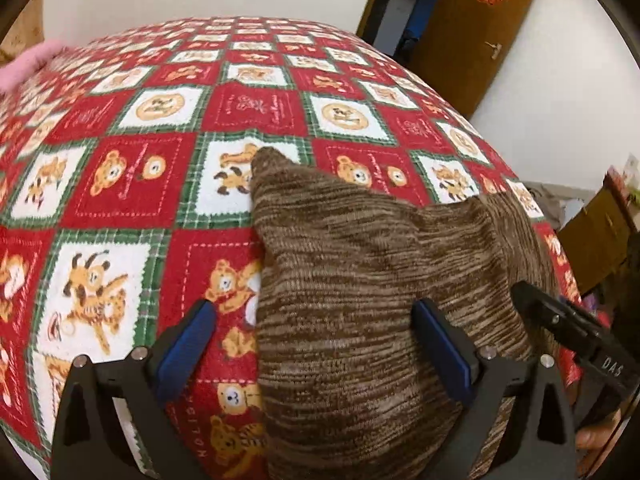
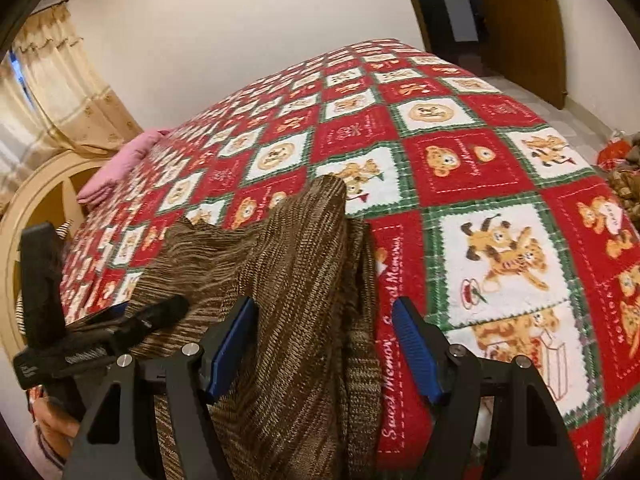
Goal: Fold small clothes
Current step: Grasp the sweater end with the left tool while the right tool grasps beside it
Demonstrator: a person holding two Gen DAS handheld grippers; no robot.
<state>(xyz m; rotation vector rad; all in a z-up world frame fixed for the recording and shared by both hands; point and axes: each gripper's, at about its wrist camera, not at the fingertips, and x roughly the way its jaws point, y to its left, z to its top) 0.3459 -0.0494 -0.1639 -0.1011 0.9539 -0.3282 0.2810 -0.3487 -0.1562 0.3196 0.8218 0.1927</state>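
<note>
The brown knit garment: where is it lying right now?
The brown knit garment lies on the red teddy-bear blanket at the bed's near edge, between the open left gripper and right gripper.

Bear-print blanket (image 1: 132,184), pink cloth (image 2: 116,168), wooden door (image 2: 520,24)

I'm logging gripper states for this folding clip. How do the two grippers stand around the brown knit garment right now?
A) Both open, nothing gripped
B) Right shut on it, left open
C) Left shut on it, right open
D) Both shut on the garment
A: in each wrist view the blue pads stand wide apart, the left gripper and right gripper both open over the brown knit garment, which lies on the bear-print blanket.
</note>
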